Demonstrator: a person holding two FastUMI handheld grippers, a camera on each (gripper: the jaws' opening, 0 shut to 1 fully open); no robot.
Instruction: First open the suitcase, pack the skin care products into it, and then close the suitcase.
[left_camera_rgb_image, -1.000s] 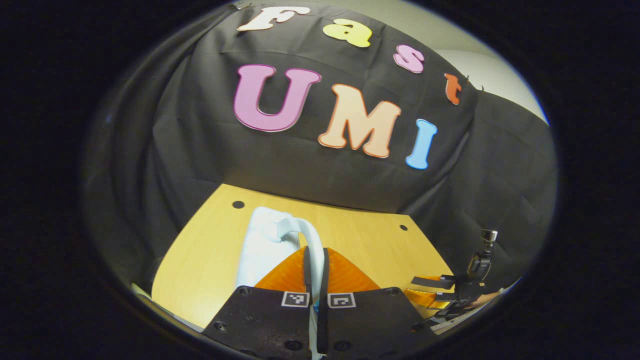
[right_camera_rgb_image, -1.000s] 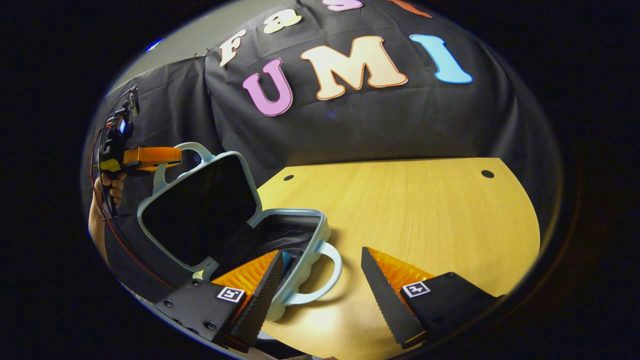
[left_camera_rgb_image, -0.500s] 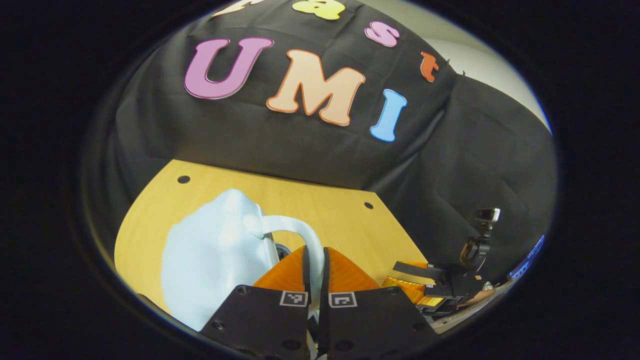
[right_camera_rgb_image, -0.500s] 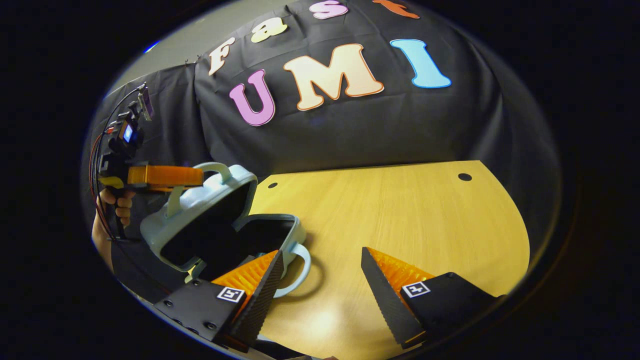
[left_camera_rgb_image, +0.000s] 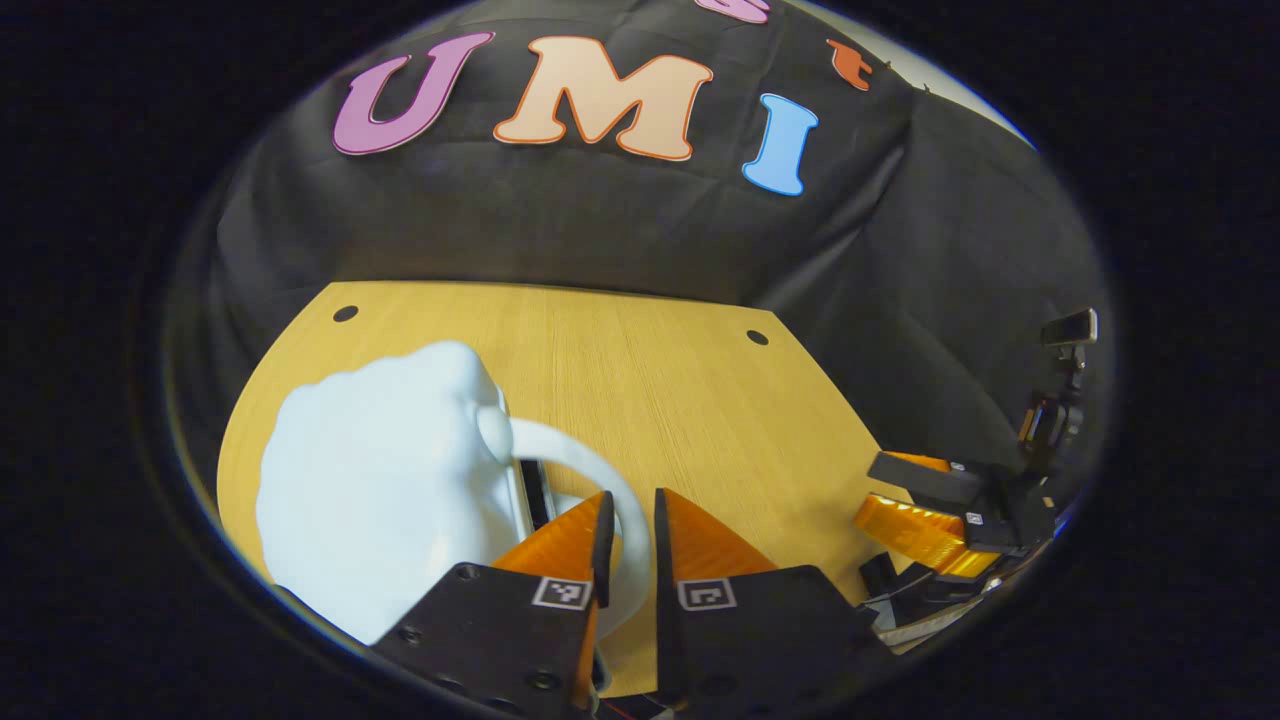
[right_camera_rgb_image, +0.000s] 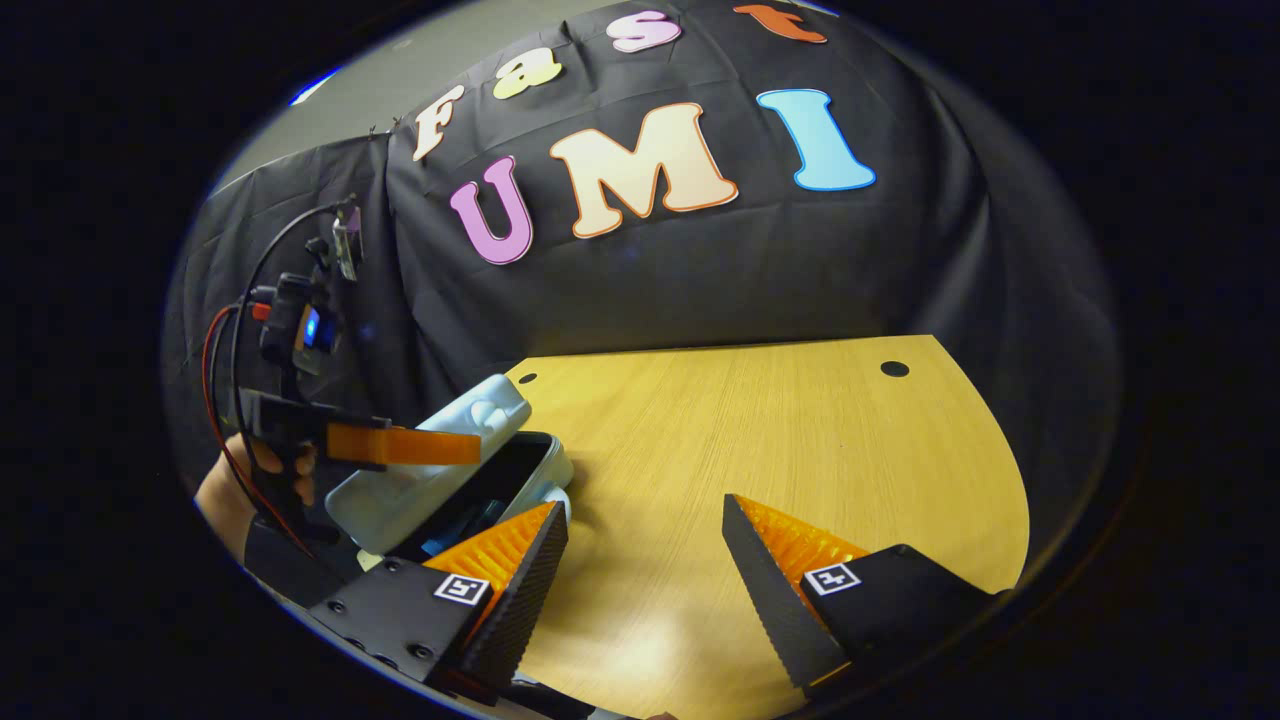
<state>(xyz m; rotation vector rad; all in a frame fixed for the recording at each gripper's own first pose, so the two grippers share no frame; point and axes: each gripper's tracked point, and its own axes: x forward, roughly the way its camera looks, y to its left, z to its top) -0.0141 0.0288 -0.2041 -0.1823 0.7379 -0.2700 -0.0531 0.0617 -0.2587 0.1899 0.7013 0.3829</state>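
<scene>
The pale blue suitcase lid (left_camera_rgb_image: 380, 480) tilts low over its base, with a narrow gap left along the front. My left gripper (left_camera_rgb_image: 630, 520) is shut on the lid's white handle (left_camera_rgb_image: 560, 455), which arcs between its fingers. In the right gripper view the lid (right_camera_rgb_image: 430, 470) slants down over the base (right_camera_rgb_image: 545, 470), and something blue (right_camera_rgb_image: 455, 530) shows inside the dark opening. There the left gripper (right_camera_rgb_image: 470, 447) reaches over the lid. My right gripper (right_camera_rgb_image: 642, 505) stands open above the table just right of the case, nothing between its fingers; it also appears at the right (left_camera_rgb_image: 865, 488).
The wooden table (right_camera_rgb_image: 780, 440) stretches bare to the right of the case, with small round holes near its far edge. Black cloth walls the booth behind and beside it. A hand (right_camera_rgb_image: 225, 490) holds the left gripper at the table's left.
My left gripper has swung the lid down by its handle, from nearly upright to almost flat on the base. The right gripper has stayed open beside the case.
</scene>
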